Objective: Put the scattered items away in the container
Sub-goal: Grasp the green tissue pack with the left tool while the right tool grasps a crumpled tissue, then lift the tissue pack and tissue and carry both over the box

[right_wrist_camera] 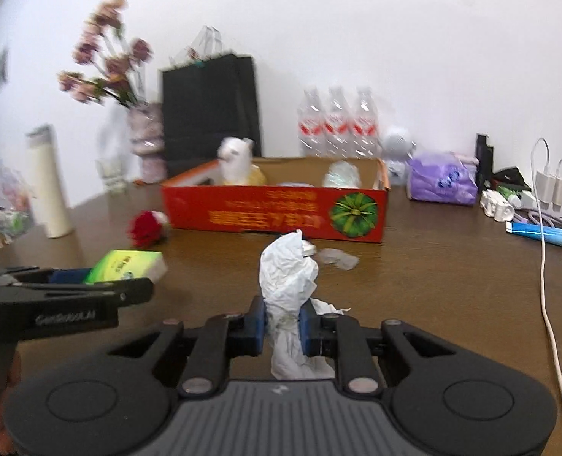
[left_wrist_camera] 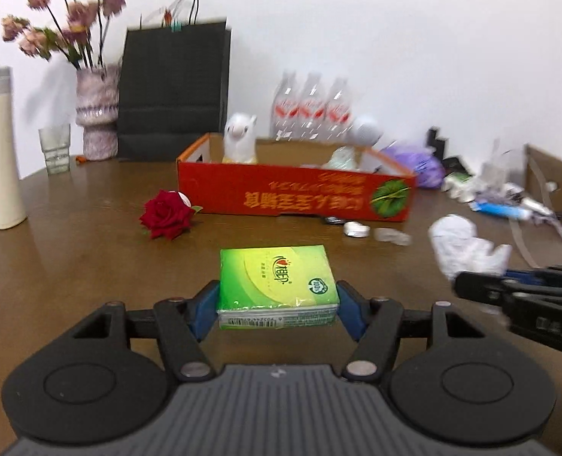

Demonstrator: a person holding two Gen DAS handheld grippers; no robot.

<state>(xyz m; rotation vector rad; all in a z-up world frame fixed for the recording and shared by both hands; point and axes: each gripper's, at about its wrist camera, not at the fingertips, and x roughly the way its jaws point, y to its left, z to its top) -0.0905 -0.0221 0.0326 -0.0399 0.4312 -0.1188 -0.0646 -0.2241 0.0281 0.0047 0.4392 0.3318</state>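
Left gripper [left_wrist_camera: 277, 306] is clamped on a green tissue pack [left_wrist_camera: 277, 285], its 2 blue pads pressed against the pack's sides, held above the brown table [left_wrist_camera: 72, 266] in front of the red cardboard box [left_wrist_camera: 296, 195]. Right gripper [right_wrist_camera: 283, 328] is closed on a crumpled white paper [right_wrist_camera: 286, 273], likewise short of the box. A red rose [left_wrist_camera: 167, 214] lies just beside the box's left front corner; a white alpaca toy [left_wrist_camera: 239, 138] stands inside it.

Behind my workspace: tall black paper bag [left_wrist_camera: 174, 83], pink ceramic vase [left_wrist_camera: 97, 114] of dried flowers, three clear plastic bottles [right_wrist_camera: 338, 123].
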